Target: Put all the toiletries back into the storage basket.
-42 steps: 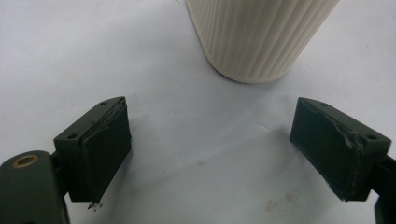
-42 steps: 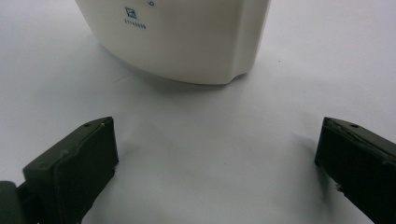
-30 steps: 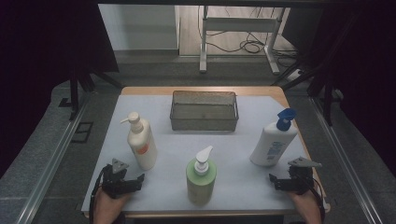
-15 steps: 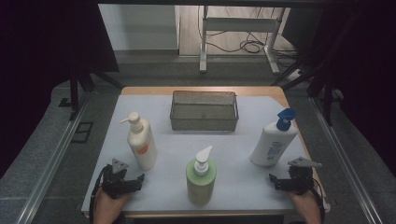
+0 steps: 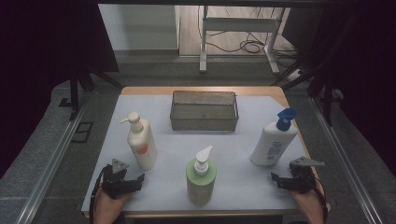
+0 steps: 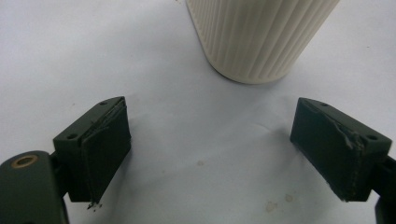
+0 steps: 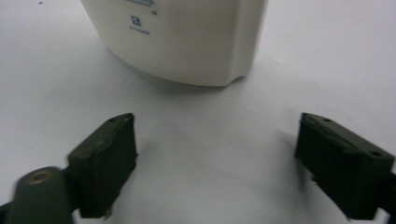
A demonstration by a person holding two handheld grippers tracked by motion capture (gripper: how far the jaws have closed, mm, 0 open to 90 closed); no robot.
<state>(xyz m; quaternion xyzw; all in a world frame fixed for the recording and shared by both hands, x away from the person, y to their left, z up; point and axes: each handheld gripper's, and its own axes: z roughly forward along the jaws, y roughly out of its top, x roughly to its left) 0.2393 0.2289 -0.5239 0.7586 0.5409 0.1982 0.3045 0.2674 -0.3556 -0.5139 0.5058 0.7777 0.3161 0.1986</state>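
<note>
We see the white blue-capped pump bottle (image 5: 272, 143) upright at right of centre on the counter (image 5: 243, 184), just beyond our right tongs (image 5: 275, 179), whose jaws, empty, have just been closing yet stand apart, while our left tongs (image 5: 138, 179), jaws wide and empty, sit lower left by the cream ribbed pump bottle (image 5: 142, 144).

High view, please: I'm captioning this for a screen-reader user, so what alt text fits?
Three pump bottles stand on a white table: a cream bottle left, a green bottle front centre, a white bottle with a blue pump right, and a wire basket behind. The left claw and right claw rest near the front edge, holding nothing.
</note>
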